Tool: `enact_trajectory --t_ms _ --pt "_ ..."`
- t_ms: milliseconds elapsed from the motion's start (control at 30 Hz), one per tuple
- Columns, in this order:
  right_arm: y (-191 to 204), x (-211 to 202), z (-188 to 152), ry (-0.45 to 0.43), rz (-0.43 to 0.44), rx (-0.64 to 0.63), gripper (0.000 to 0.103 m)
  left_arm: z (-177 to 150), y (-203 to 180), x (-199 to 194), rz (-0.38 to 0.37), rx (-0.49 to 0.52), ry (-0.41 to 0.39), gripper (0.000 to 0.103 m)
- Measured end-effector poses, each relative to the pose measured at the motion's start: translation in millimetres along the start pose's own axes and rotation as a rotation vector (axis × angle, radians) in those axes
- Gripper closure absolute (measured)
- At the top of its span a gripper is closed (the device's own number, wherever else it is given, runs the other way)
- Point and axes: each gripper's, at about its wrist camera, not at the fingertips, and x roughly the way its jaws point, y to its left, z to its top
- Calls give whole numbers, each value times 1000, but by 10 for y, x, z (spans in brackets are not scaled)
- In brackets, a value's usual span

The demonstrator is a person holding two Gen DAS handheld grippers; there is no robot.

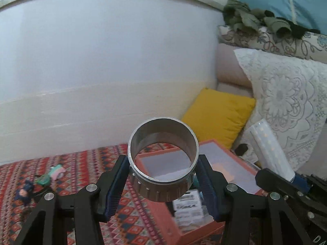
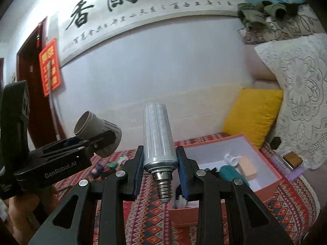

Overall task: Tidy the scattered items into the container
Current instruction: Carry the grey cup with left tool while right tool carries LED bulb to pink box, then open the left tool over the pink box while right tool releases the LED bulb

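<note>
- While both hand-held grippers hold a load above the patterned bedspread (image 2: 143, 214), the step in hand reads as carrying each piece over the orange box (image 2: 271, 180) and setting it inside; this is a judgement from how the things lie, not a thing seen.
- Left hand-held gripper (image 1: 163, 180): closed on a grey metal lamp housing (image 1: 163, 159), a short open cylinder with a ribbed base, clamped by its lower band between the blue pads (image 1: 117, 185). In the left wrist view the housing hangs directly in front of the box, whose white floor shows through its open bore.
- Right hand-held gripper (image 2: 159, 170): closed on an LED corn bulb (image 2: 157, 134), held upright near its base collar, the screw cap pointing down between the fingers. The box lies ahead and to the right of it, lower than the bulb.
- Contents of the box: a teal cylinder (image 2: 233, 175), a peach block (image 2: 247, 167) and a white piece (image 2: 232, 158), with printed cartons at the near end.
- Items loose on the bedspread, left of the box: a small green-and-pink toy (image 1: 53, 175) and a dark blue one (image 1: 24, 192); well apart from both hand-held grippers.
- Handling advice: bring each load over a bare part of the white floor, clear of what lies there, and lower before letting go; the bulb looks fragile, so lay it flat, not dropped. The heavy housing is better kept off the bulb.
- Risk: the housing is gripped only at its lower band and may tilt if jolted.
</note>
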Motion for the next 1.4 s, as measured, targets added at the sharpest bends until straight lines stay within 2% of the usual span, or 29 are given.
enact_trajectory --t_ms 267,467,767,1200,1400 --pt "-492 256 70 1 -83 51 71 86 -291 564 -62 5 52 46" --pt "-835 536 37 29 -143 95 71 -6 -433 1040 -97 3 127 46" --pt "-1163 969 -104 93 -178 148 71 -237 -509 1645 -111 11 238 46" --pt "-1533 1423 -319 171 -261 212 71 -425 -758 2208 -110 84 320 46" --pt "-1755 1642 -460 221 -281 240 71 -556 -732 2422 -79 63 345 44"
